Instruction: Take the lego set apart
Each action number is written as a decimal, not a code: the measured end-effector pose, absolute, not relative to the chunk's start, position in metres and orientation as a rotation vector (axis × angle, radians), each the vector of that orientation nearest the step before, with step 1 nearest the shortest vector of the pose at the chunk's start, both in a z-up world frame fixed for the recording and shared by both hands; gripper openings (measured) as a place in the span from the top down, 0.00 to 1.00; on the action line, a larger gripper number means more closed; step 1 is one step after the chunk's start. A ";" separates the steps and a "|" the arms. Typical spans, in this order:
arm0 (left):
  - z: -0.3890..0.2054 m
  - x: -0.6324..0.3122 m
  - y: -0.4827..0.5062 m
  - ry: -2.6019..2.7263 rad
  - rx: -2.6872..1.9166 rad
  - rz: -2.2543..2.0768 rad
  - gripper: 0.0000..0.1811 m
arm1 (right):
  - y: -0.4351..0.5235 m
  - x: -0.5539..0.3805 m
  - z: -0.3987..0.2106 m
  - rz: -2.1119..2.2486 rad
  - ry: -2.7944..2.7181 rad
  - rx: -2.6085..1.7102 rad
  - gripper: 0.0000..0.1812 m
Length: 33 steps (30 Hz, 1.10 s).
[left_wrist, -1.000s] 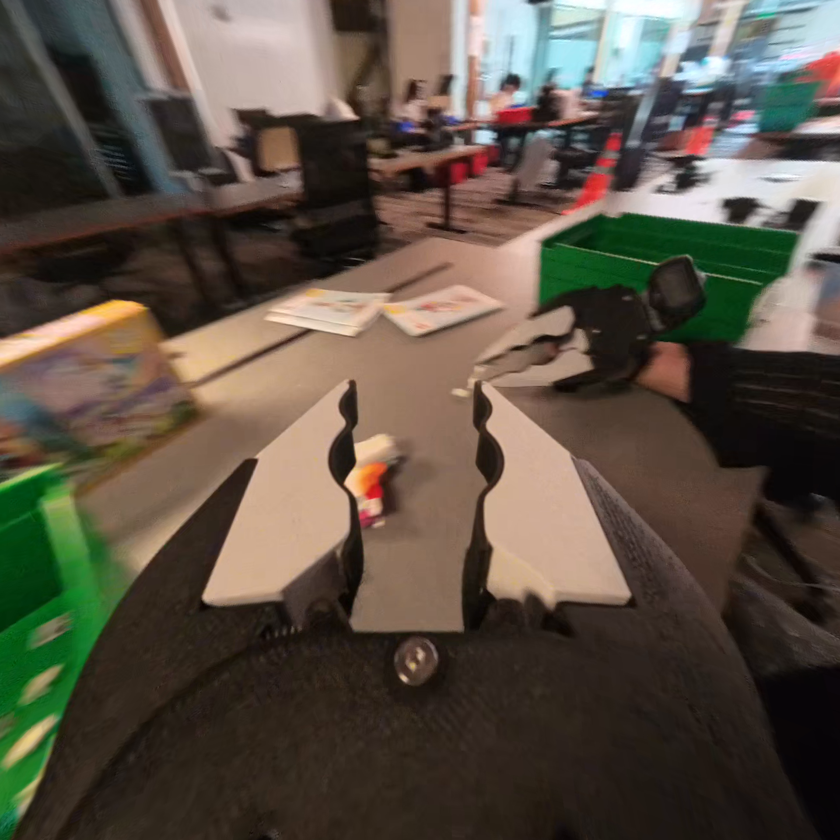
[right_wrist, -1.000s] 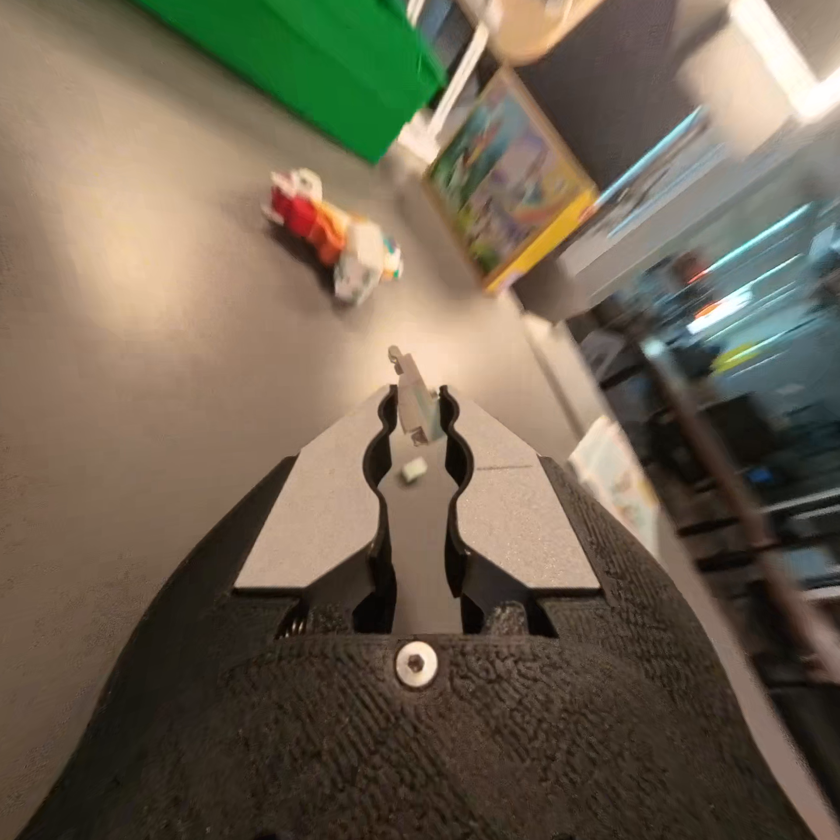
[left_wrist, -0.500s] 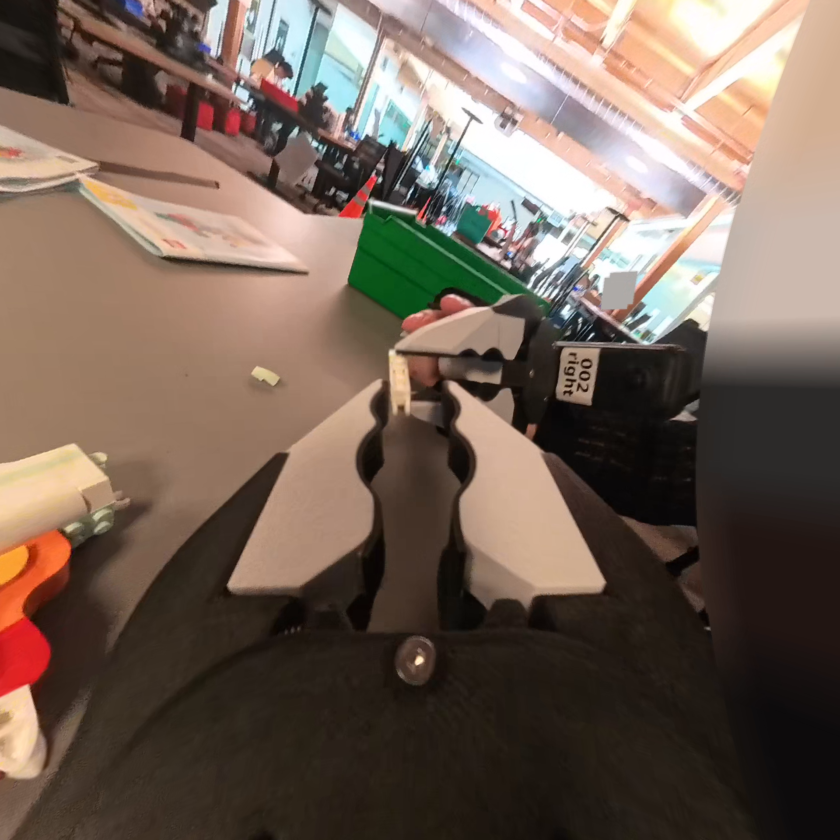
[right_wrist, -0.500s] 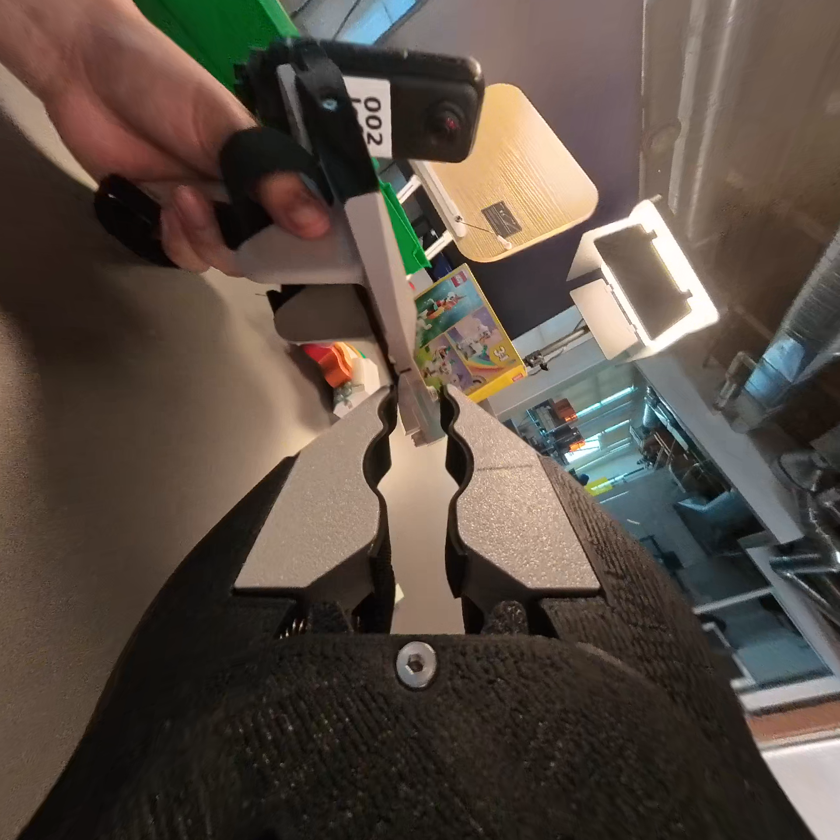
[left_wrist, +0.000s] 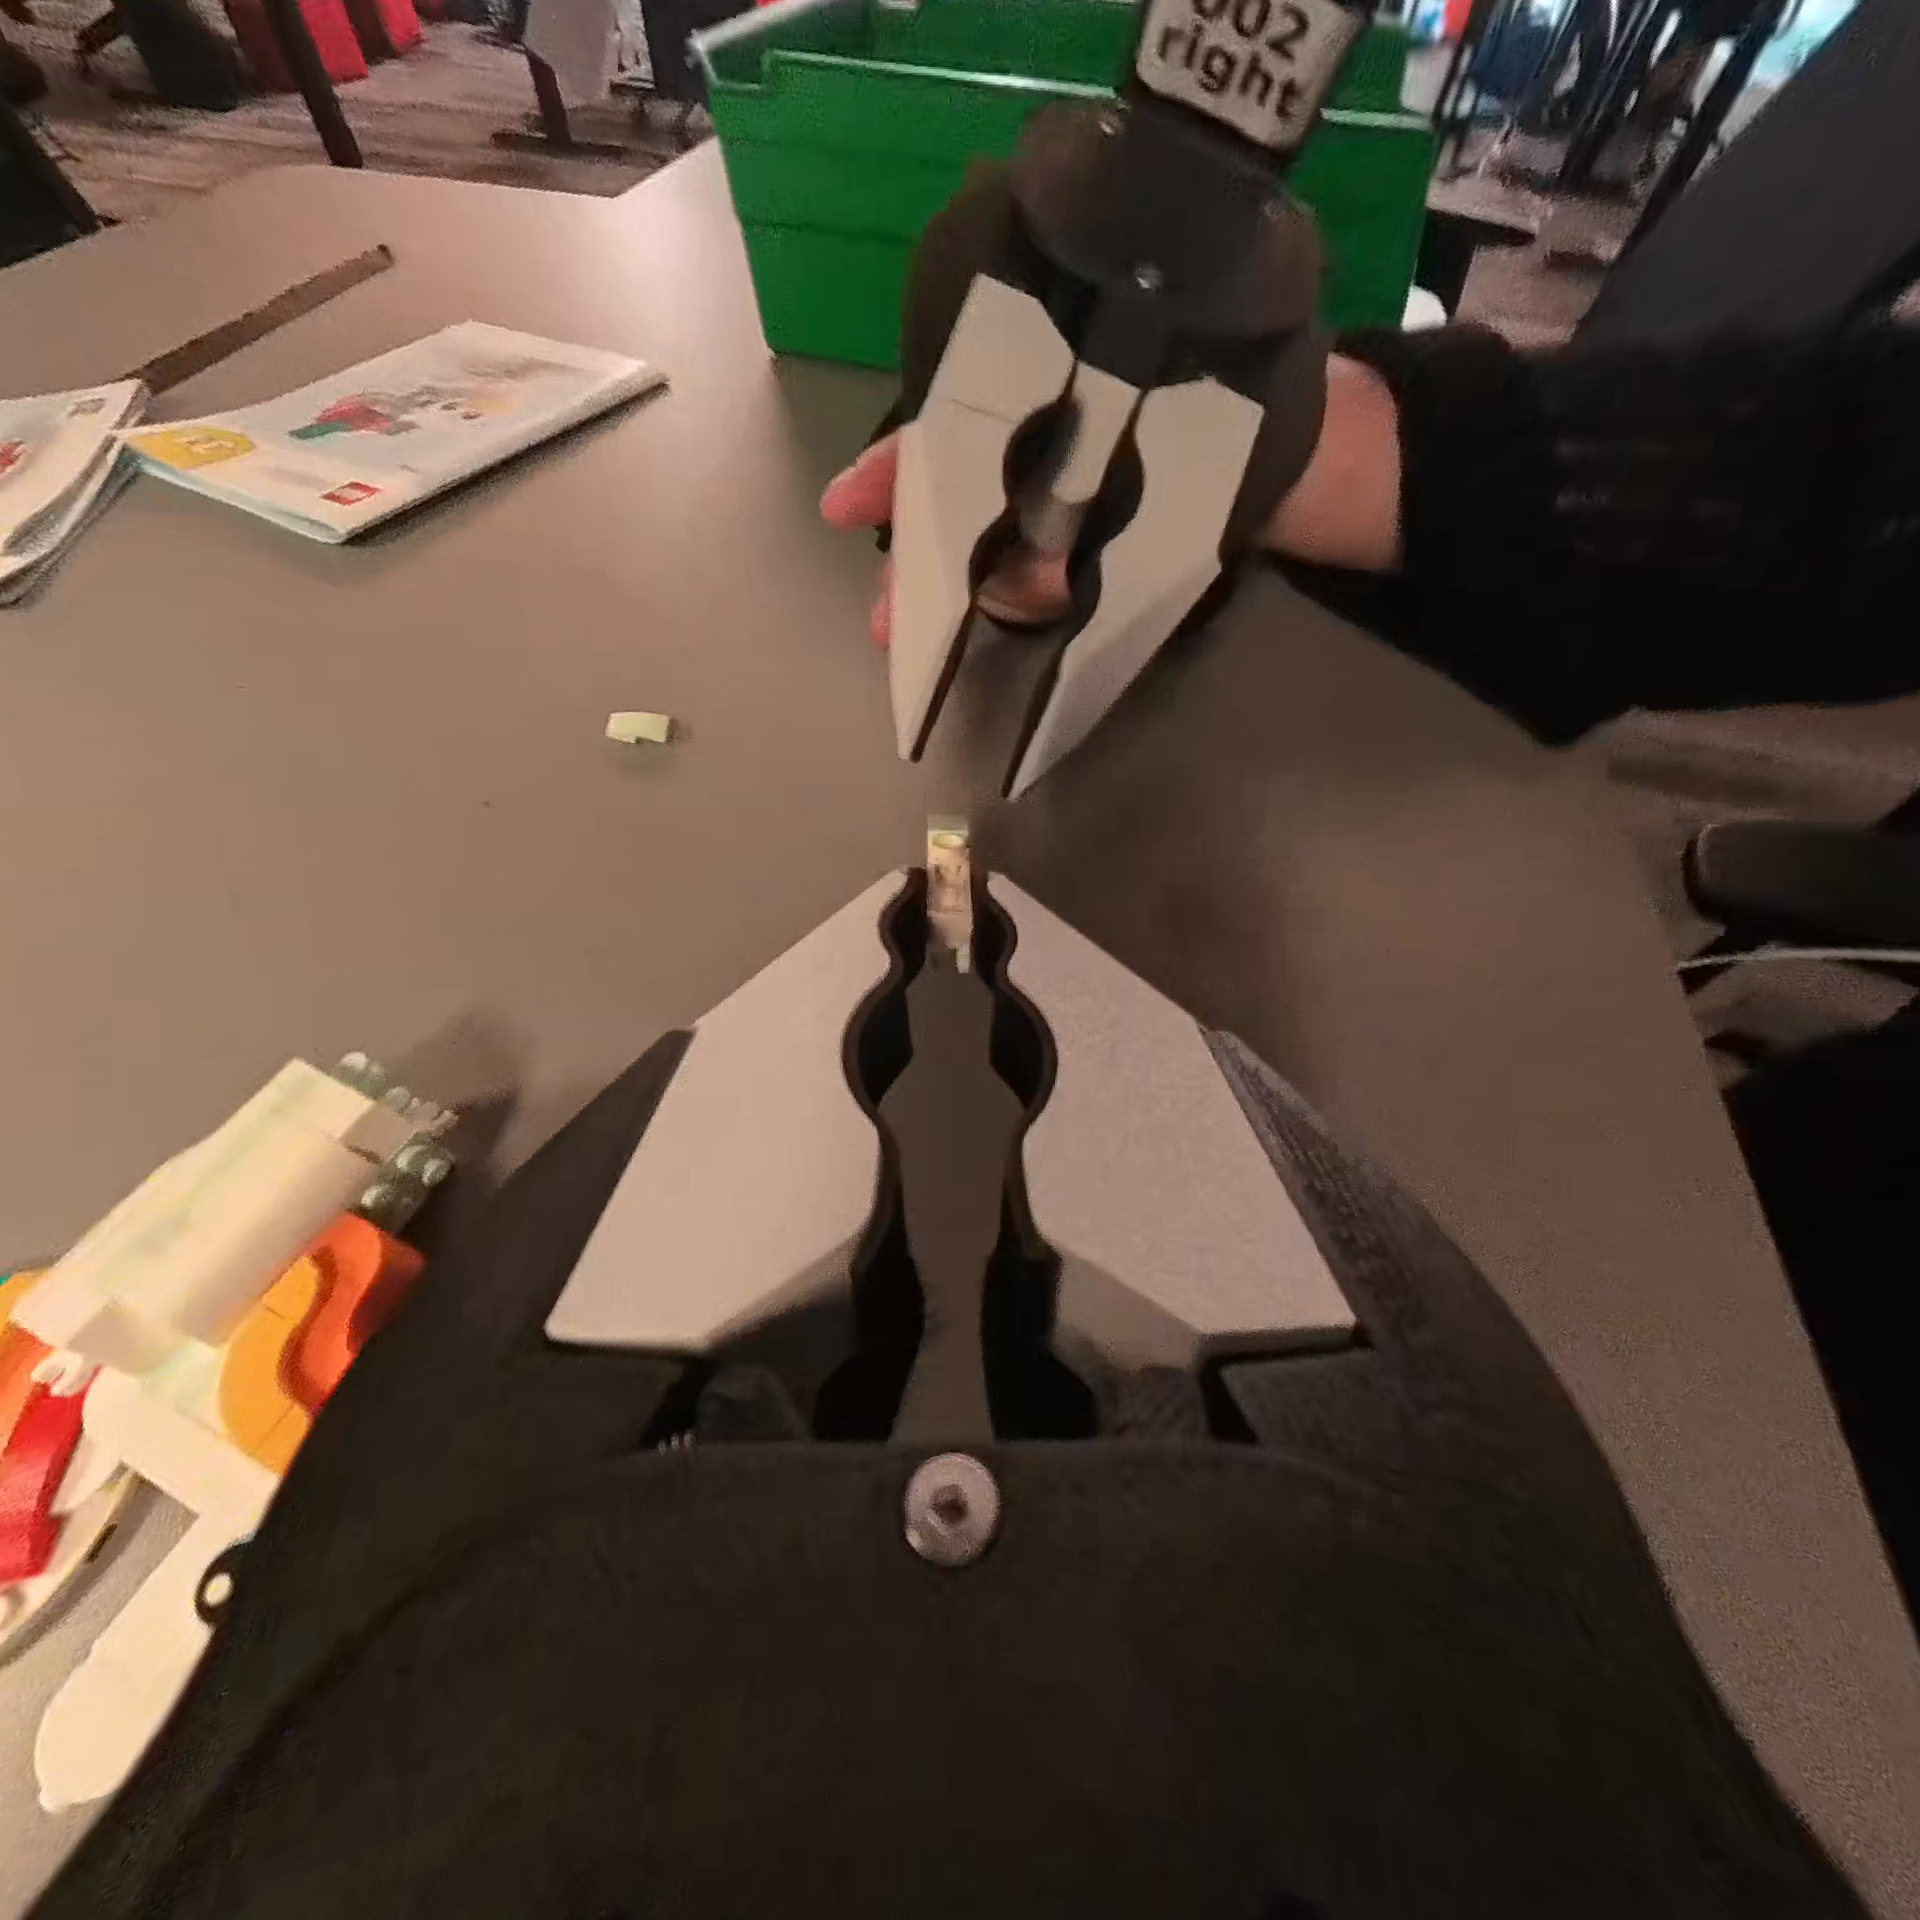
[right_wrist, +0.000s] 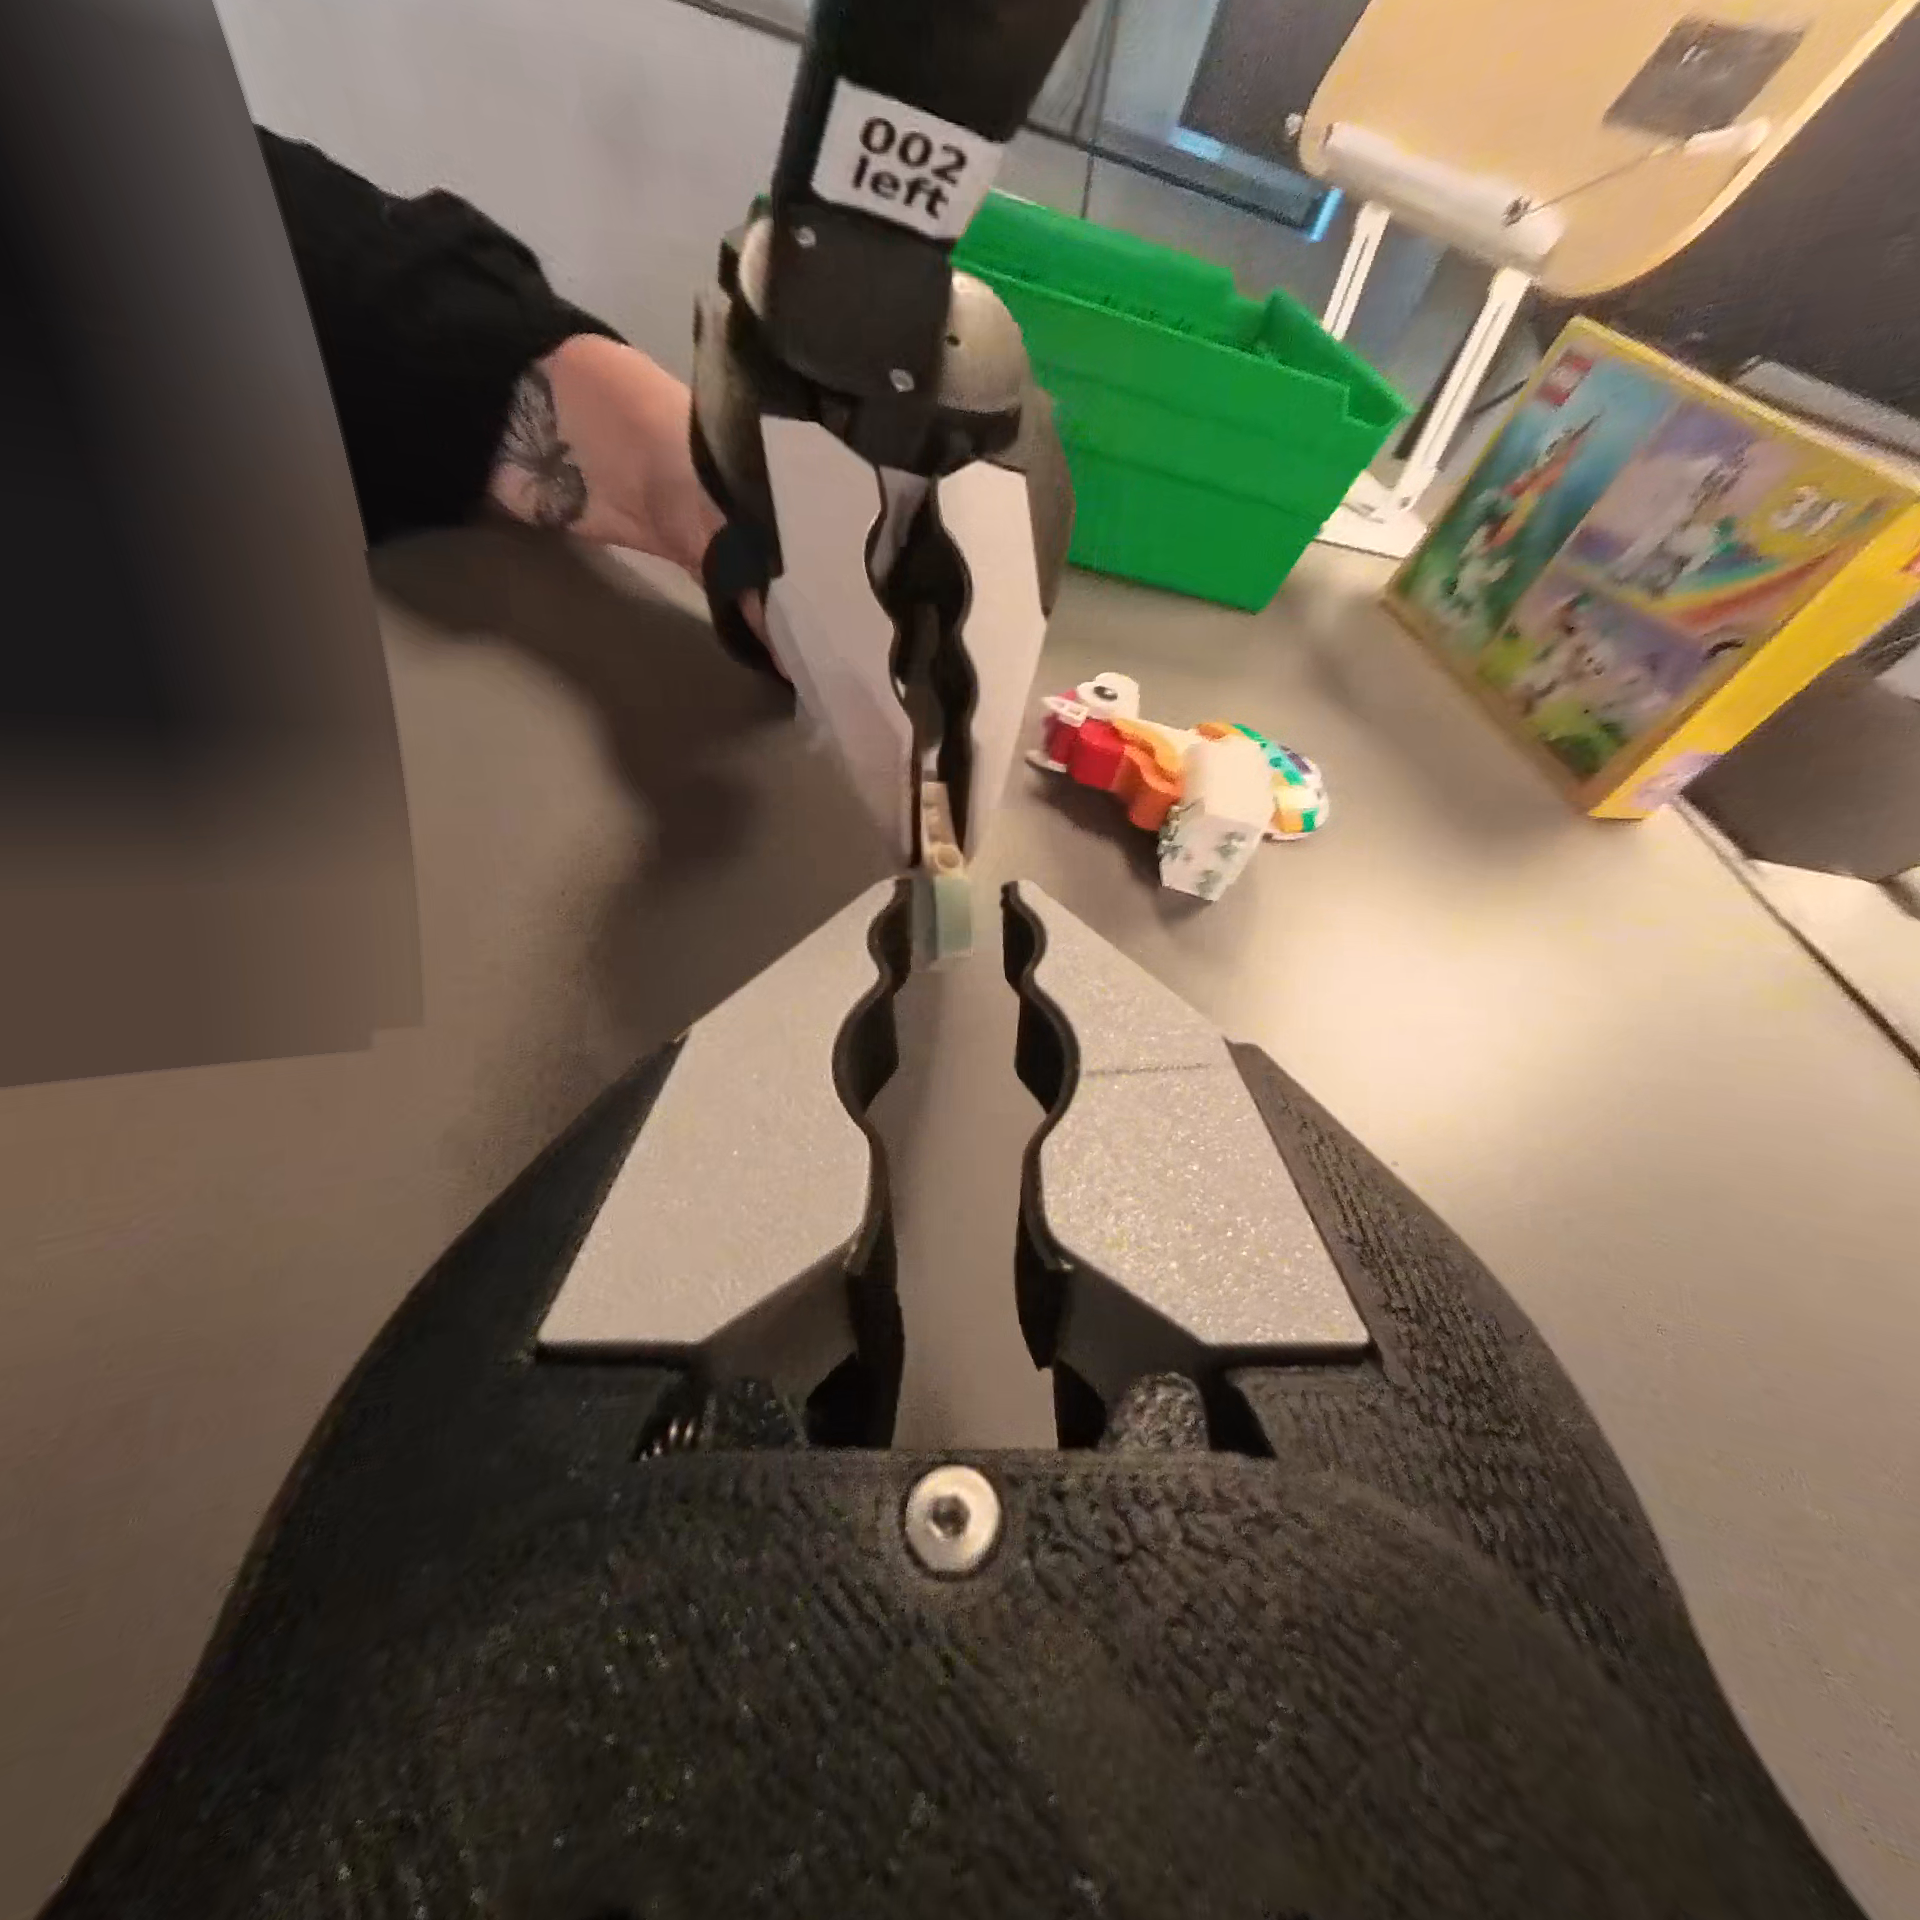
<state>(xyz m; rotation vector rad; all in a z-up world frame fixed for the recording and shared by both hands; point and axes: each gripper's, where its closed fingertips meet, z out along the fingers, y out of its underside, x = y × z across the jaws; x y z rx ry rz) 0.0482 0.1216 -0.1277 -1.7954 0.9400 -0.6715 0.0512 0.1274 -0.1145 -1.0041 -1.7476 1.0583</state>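
Tip-to-tip, left tongs (left_wrist: 948, 894) pinching brick (left_wrist: 949, 904).

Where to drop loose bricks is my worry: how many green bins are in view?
2. One green bin stands behind the right gripper; a second green bin stands behind the left gripper, near the yellow-edged box. Others may lie out of view.

I was working in what looked like a large open workshop or lab-style office. Beyond the far edge of the grey tabletop (left_wrist: 416, 727) I could see rows of dark work tables (left_wrist: 312, 62) on a carpeted floor, with red stools or bins beneath them. Green plastic crates (right_wrist: 1174, 416) sat at the tabletop's edges, instruction booklets (left_wrist: 395, 426) lay near its far left corner, and a boxed toy set (right_wrist: 1662, 561) stood beside a pale wooden chair (right_wrist: 1538, 125).
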 end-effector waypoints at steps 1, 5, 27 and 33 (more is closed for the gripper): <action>-0.129 0.050 0.120 0.968 -1.791 -0.658 0.96 | 0.126 0.052 -0.118 1.047 -1.773 -1.011 0.91; -0.135 0.056 0.115 1.049 -1.782 -0.609 0.96 | 0.116 0.052 -0.131 1.022 -1.877 -1.015 0.91; -0.128 0.059 0.095 1.212 -1.586 -0.526 0.96 | 0.098 0.057 -0.122 1.315 -1.901 -1.103 0.97; -0.133 0.060 0.090 1.309 -1.558 -0.407 0.96 | 0.081 0.073 -0.104 1.657 -1.890 -1.078 0.97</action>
